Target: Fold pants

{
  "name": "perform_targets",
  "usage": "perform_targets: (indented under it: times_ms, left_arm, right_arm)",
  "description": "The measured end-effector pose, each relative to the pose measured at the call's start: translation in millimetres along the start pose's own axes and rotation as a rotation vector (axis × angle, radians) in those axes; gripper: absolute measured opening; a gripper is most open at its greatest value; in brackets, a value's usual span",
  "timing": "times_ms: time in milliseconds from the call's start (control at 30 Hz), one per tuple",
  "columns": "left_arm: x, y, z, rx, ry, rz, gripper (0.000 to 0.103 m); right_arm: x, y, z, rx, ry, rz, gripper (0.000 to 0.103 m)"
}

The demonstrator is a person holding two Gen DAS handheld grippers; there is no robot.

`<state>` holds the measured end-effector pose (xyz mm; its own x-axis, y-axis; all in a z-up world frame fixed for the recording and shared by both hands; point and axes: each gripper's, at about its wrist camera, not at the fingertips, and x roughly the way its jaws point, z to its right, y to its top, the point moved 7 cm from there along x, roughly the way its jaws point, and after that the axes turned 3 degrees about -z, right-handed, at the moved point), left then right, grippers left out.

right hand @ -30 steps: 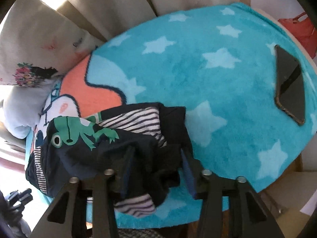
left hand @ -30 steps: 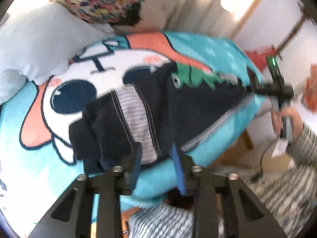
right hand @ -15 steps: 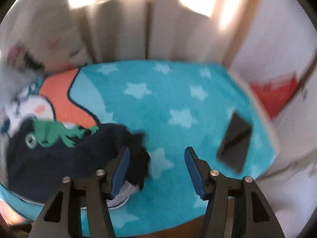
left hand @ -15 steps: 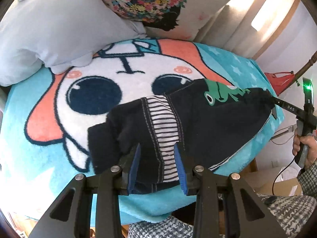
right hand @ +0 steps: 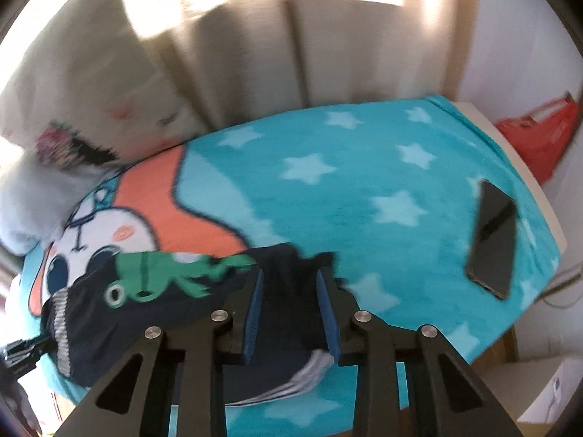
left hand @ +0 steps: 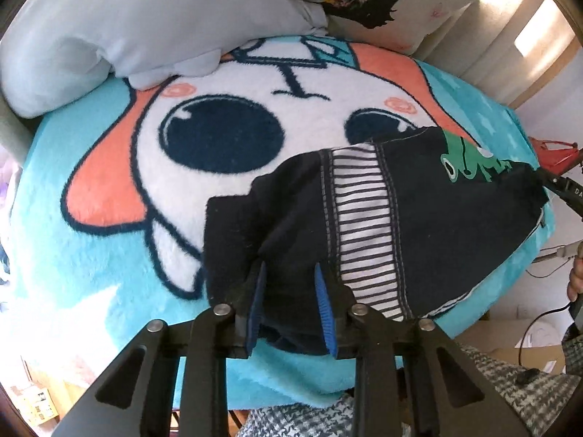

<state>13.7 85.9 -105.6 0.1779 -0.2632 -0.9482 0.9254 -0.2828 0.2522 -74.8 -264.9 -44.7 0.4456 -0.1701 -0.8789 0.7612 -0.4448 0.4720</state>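
Dark pants (left hand: 419,225) pinched at both ends, on the turquoise cartoon blanket (left hand: 91,255).
The left gripper (left hand: 289,295) had just closed further on the bunched near-left edge; the right gripper (right hand: 288,296) had just closed on the pants' right end, phone (right hand: 492,240) lying far right.

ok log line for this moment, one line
left gripper: shut on pants | right gripper: just closing on pants | phone: apart on blanket
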Motion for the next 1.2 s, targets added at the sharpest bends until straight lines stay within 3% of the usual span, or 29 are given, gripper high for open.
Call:
perform_targets:
  times_ms: [200,333,500,667,767,800,900,967,1067,1100,1200]
  left_arm:
    - [-22,0,-24,-0.095,-0.190,0.012,0.028]
    - [-29,-2,-53,-0.142,-0.092,0.031,0.031]
    - [-27,-22,-81,-0.218,-0.090,0.024,0.032]
    - [-28,-39,-104,-0.278,-0.107,0.033,0.032]
    - [-34,-46,-119,-0.303,-0.110,0.048,0.032]
    - [-35,-47,-123,-0.309,-0.111,0.053,0.032]
    - [-40,-46,-136,-0.333,-0.127,0.070,0.032]
    - [-43,-37,-136,-0.324,-0.139,0.085,0.032]
    - [-50,-17,-123,-0.281,-0.175,0.116,0.032]
    - [-52,-11,-115,-0.259,-0.188,0.122,0.032]
    - [-48,13,-73,-0.135,-0.229,0.124,0.034]
  right_arm:
    - [19,-5,-73,-0.144,0.110,-0.050,0.033]
    - [22,-6,-159,-0.317,0.243,-0.096,0.033]
    - [18,-25,-281,-0.478,0.466,-0.213,0.033]
    - [40,-58,-366,-0.530,0.539,-0.314,0.033]
    - [66,-97,-389,-0.501,0.604,-0.519,0.036]
    - [68,-111,-395,-0.527,0.604,-0.542,0.037]
    - [51,-124,-403,-0.616,0.634,-0.533,0.048]
    - [43,-118,-399,-0.580,0.677,-0.540,0.048]
    - [36,-92,-375,-0.457,0.714,-0.485,0.048]
    - [36,-86,-366,-0.426,0.697,-0.462,0.048]
    - [50,-63,-315,-0.325,0.526,-0.359,0.048]
